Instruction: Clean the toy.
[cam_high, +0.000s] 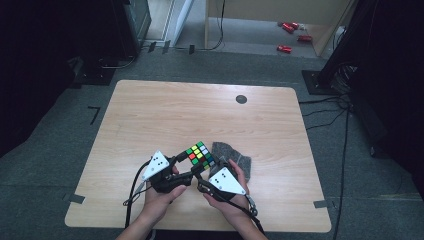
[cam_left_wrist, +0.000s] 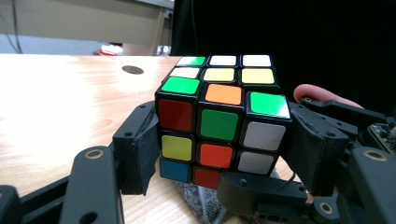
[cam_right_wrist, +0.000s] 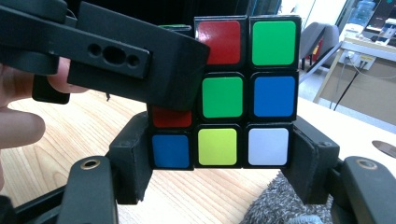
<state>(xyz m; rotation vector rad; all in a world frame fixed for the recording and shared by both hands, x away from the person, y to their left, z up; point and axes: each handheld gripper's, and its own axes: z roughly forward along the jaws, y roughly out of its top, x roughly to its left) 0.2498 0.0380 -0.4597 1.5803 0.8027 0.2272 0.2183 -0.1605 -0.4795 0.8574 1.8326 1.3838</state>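
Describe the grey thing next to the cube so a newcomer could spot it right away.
Start at the wooden table and go to its near edge, where two hands hold a colourful puzzle cube between them. Right beside the cube, on the right, lies a grey felt cloth flat on the wood. It is the only soft, dull, fuzzy thing there, unlike the glossy cube and the small dark round hole farther back.

A pale wood tabletop (cam_high: 165, 110) with rounded corners sits on grey carpet (cam_high: 50, 165), a dark round grommet (cam_high: 241, 99) at its one o'clock. At twelve o'clock stands a light wooden desk frame (cam_high: 260, 15), red bits (cam_high: 290, 27) scattered on the floor beneath. Dark equipment (cam_high: 135, 20) looms at eleven, black cables (cam_high: 325, 112) trail at three. Tape marks (cam_high: 94, 114) dot the carpet at nine.
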